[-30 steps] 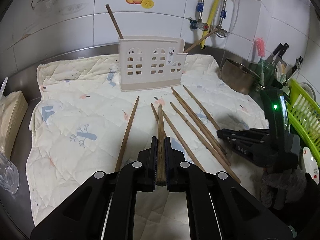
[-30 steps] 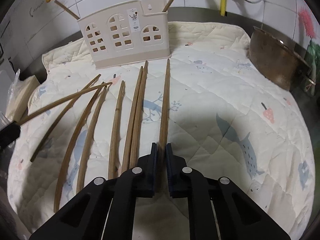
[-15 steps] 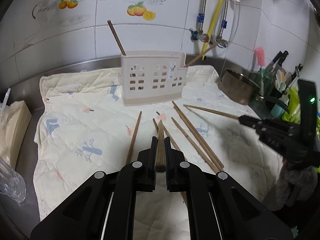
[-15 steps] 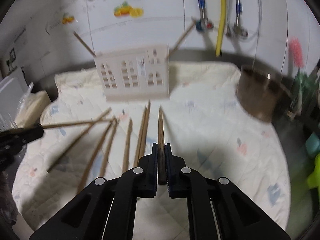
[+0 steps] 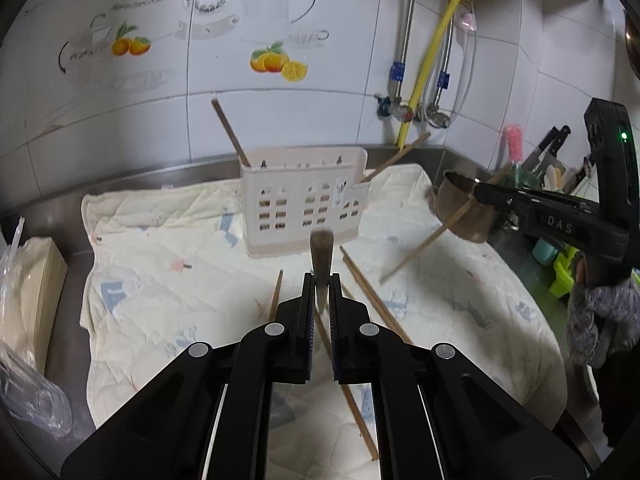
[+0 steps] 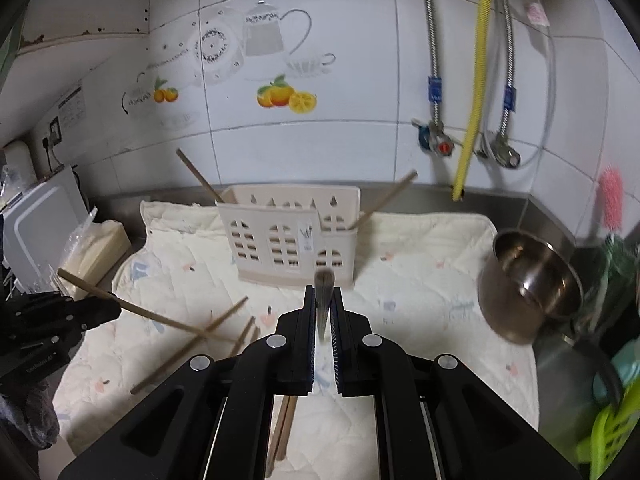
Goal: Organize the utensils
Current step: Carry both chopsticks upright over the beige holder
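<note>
Above quilted mat (image 5: 168, 280), near utensil holder (image 5: 300, 216): one chopstick (image 5: 321, 256) clamped in left gripper (image 5: 321, 304), another chopstick (image 6: 324, 288) in right gripper (image 6: 325, 312). Tips judged best tilted down, lowered into top openings.

Both tongs (image 5: 321, 280) (image 6: 324, 292) clamped (each gripping), raised.

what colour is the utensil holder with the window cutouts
The utensil holder is pale beige, almost cream, with arched window cutouts. It shows best in the right wrist view.
</note>
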